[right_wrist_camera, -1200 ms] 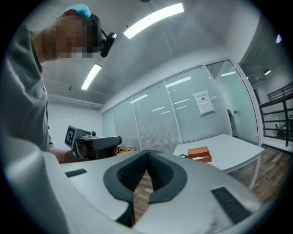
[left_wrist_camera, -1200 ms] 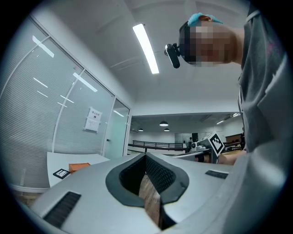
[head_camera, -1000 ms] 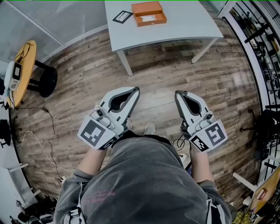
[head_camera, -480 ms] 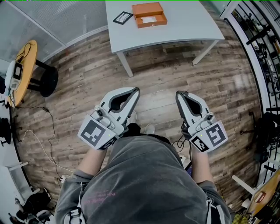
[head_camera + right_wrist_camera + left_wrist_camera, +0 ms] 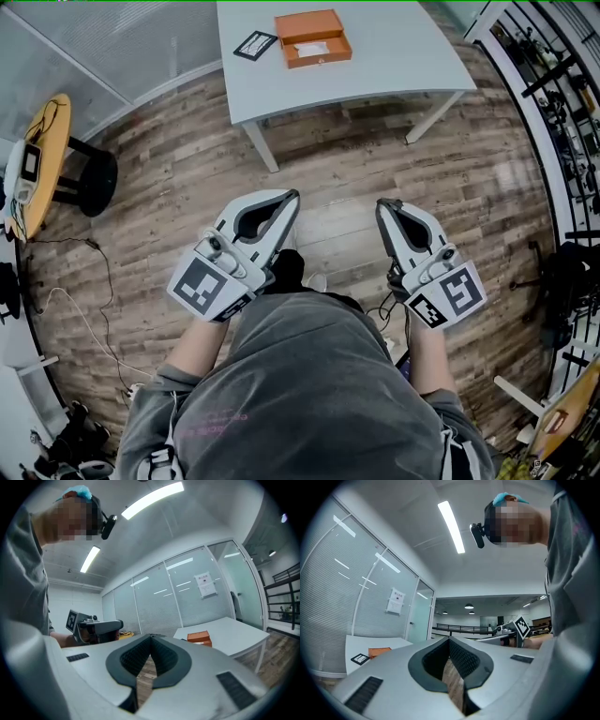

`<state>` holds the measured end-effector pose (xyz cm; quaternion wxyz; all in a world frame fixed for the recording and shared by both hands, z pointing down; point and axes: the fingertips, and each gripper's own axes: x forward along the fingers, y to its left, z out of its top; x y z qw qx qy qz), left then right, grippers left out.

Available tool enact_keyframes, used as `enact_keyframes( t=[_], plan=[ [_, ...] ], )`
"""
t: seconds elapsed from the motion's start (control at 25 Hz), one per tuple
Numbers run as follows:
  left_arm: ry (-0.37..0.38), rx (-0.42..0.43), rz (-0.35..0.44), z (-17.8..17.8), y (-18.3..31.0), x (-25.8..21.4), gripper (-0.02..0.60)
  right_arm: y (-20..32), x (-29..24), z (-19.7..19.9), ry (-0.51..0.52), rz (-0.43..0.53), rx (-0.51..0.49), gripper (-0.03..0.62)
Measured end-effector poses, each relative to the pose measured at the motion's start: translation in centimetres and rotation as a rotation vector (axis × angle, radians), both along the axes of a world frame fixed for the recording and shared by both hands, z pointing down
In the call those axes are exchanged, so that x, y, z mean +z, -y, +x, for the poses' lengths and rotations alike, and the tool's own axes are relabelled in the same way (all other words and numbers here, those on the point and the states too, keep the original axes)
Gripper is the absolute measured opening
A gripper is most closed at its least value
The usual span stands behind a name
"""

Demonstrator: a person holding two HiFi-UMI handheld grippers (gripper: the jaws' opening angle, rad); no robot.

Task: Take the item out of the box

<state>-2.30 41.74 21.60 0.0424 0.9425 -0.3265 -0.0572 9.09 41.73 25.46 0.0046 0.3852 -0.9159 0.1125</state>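
Note:
An open orange box [image 5: 313, 37] sits on a white table [image 5: 375, 47] far ahead of me, with a white item [image 5: 312, 48] lying inside it. The same orange box [image 5: 199, 637] shows small in the right gripper view and as an orange box [image 5: 378, 652] in the left gripper view. My left gripper [image 5: 292, 195] is held low over the wooden floor, shut and empty. My right gripper [image 5: 382, 202] hangs beside it, also shut with nothing in it. Both are well short of the table.
A black-framed card [image 5: 255, 44] lies on the table left of the box. A round yellow stool [image 5: 42, 159] with devices stands at the left. Cables [image 5: 84, 309] trail on the floor. Racks [image 5: 562, 84] line the right side. A glass partition [image 5: 112, 37] runs behind.
The table and box have shifted slightly left in the head view as I stepped. Both grippers keep the same pose, shut.

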Motion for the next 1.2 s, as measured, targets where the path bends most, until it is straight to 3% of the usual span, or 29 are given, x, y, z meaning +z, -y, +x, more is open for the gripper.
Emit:
enact_keyframes(
  t=[0.6, 1.2],
  plan=[
    [0.034, -0.010, -0.064, -4.0, 10.0, 2.8, 0.003, 9.9, 1.9, -4.0, -0.006, -0.055, -0.001, 0.005],
    [0.022, 0.035, -0.098, -7.2, 20.6, 4.0, 0.003, 19.8, 2.4, -7.2, -0.024, -0.085, 0.037, 0.005]
  ],
)
